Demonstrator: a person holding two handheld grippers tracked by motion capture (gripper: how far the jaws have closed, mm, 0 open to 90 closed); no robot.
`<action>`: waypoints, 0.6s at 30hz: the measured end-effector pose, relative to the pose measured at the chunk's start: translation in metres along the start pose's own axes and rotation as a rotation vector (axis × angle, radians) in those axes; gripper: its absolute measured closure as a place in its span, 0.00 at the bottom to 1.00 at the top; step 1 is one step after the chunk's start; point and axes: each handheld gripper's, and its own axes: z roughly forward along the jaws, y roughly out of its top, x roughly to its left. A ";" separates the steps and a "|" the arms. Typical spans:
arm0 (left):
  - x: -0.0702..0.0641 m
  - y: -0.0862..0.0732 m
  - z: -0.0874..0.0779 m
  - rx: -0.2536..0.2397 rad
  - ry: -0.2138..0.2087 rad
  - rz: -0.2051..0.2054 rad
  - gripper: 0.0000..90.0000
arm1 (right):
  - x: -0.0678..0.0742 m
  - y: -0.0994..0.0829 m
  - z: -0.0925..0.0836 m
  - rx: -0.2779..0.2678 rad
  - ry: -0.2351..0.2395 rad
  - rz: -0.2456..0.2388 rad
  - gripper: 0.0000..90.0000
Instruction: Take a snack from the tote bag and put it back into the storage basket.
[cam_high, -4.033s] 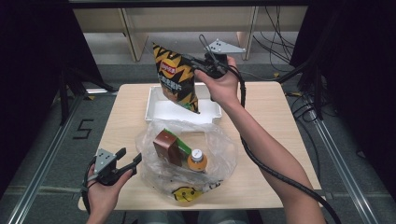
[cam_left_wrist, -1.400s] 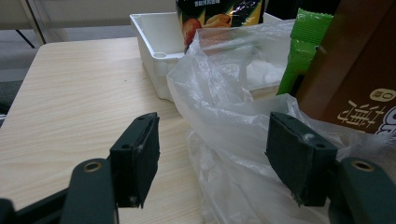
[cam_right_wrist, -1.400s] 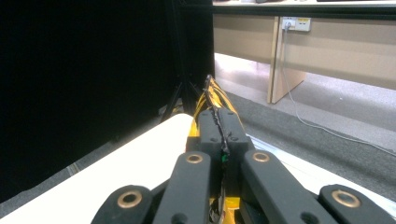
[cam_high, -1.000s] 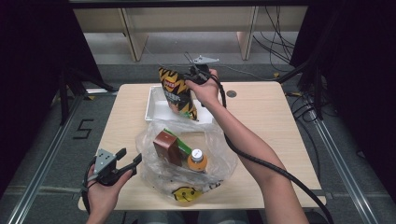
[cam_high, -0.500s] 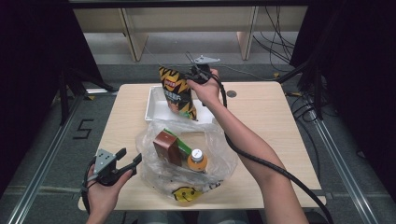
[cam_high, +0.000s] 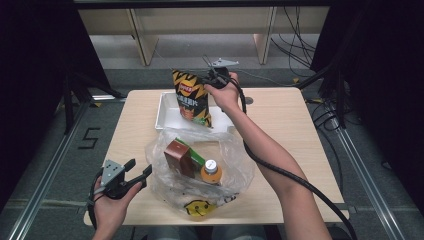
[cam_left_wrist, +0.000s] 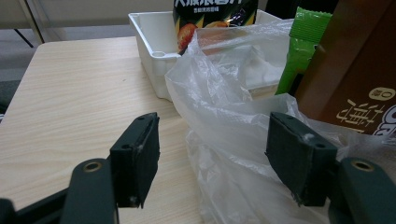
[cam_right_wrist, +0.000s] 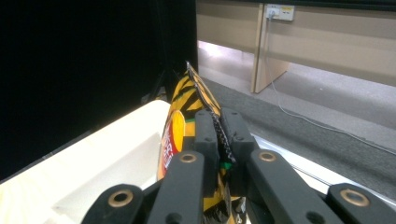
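High view: right gripper (cam_high: 209, 79) was pinched nearly closed on the top corner of the black-and-yellow striped crisp bag (cam_high: 191, 98), its jaws having just eased apart a touch with the seal between them. Bag hung upright, long axis vertical, its lower end inside the white rectangular plastic tray (cam_high: 167, 112) at the table's far side; the lower right corner was hidden behind the hand. Left gripper (cam_high: 138, 171) rested near the front left, jaws well apart, holding nothing, just beside the crumpled clear plastic bag (cam_high: 230, 155). Inside that: a brown carton (cam_high: 177, 157), a green packet, an orange-capped bottle (cam_high: 211, 171).

Left gripper view: the black pads (cam_left_wrist: 140, 156) stood wide over the light wooden tabletop (cam_left_wrist: 70, 93), the right-hand one against clear film. The crisp bag's top was cut off by the frame; the carton was cropped at the right.

Right gripper view: jaws clamped on the bag's crimped top seam (cam_right_wrist: 208, 100), edge-on, print mostly unreadable. Tray wall blurred.
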 end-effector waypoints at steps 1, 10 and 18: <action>0.000 0.000 0.000 0.000 0.000 0.000 0.38 | -0.001 -0.001 0.000 0.007 -0.016 -0.006 0.96; 0.000 0.000 0.000 0.001 -0.002 -0.002 0.38 | -0.008 -0.003 0.001 0.022 -0.042 -0.020 0.92; 0.001 0.001 -0.001 0.003 0.002 -0.004 0.39 | -0.009 -0.002 0.000 0.043 -0.059 -0.023 0.75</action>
